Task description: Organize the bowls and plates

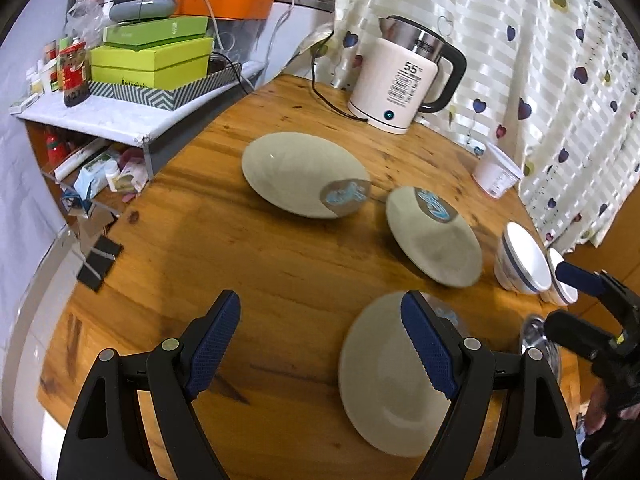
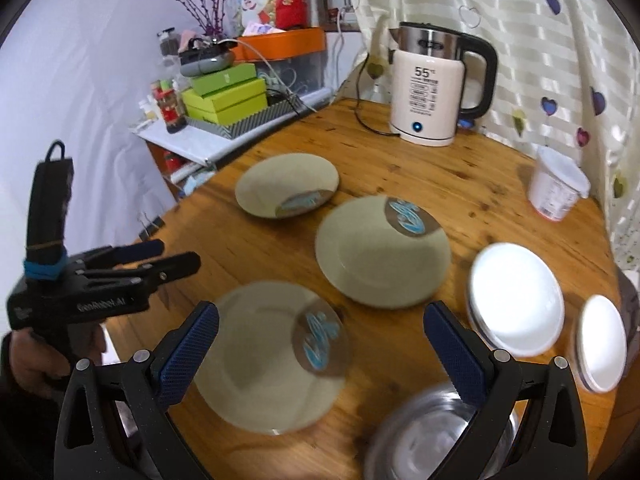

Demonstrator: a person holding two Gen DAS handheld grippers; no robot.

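Your left gripper (image 1: 320, 344) is spread wide and holds nothing, above the near plate (image 1: 384, 384) on the wooden table (image 1: 240, 248). Your right gripper (image 2: 320, 356) is wide too, over a shiny metal bowl (image 2: 424, 440). Three flat grey-green plates carry a blue sticker; its writing is too blurry. Two white bowls (image 2: 516, 300) sit right. Far off, the kettle (image 2: 428, 92) reads "55".

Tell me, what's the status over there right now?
Left gripper and right gripper open, holding nothing. Three beige plates apart on the table, unstacked. White bowls beside them. Nothing blocking.
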